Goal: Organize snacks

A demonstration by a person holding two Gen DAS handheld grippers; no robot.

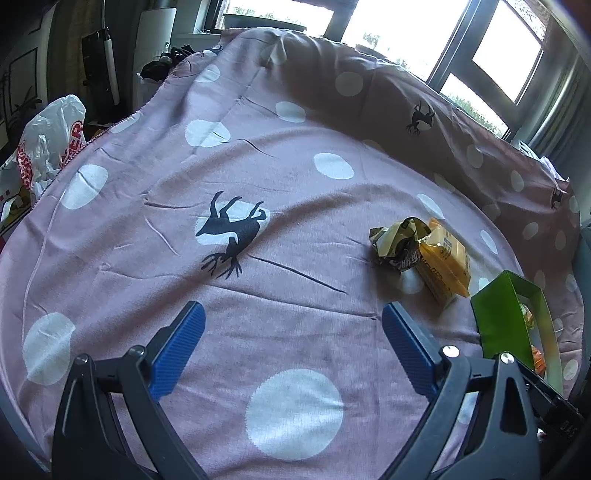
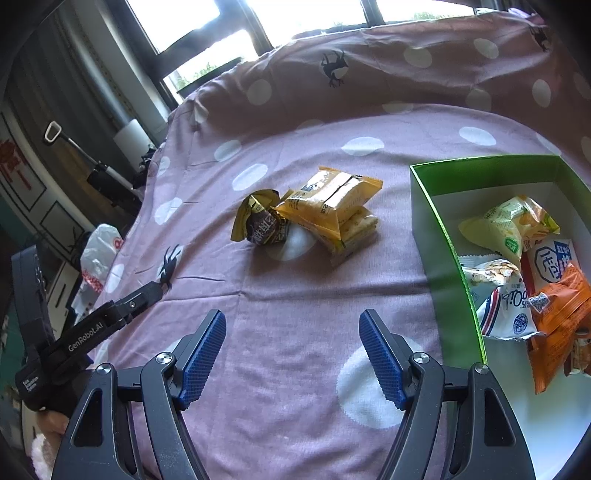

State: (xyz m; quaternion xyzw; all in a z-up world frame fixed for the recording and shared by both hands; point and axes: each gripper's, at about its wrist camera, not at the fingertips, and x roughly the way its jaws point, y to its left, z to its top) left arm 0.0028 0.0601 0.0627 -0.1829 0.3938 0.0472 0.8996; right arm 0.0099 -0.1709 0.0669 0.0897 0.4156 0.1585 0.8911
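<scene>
Two snacks lie together on the pink dotted cloth (image 2: 295,325): a yellow packet (image 2: 332,206) (image 1: 445,266) and a crumpled dark-and-gold wrapper (image 2: 264,221) (image 1: 397,242) touching its left side. A green box (image 2: 448,280) (image 1: 496,321) with a white inside stands to the right and holds several snack packets (image 2: 532,280). My right gripper (image 2: 292,325) hovers open over bare cloth, short of the two snacks, with nothing between its fingers. My left gripper (image 1: 293,317) is open too, over the cloth left of the snacks; the right wrist view shows its body (image 2: 92,328) at the left edge.
The cloth rises into a raised fold (image 2: 406,70) at the back, under the windows (image 1: 406,33). A white and red plastic bag (image 1: 48,144) lies off the cloth's left edge. Dark furniture and a vacuum handle (image 2: 74,147) stand further left.
</scene>
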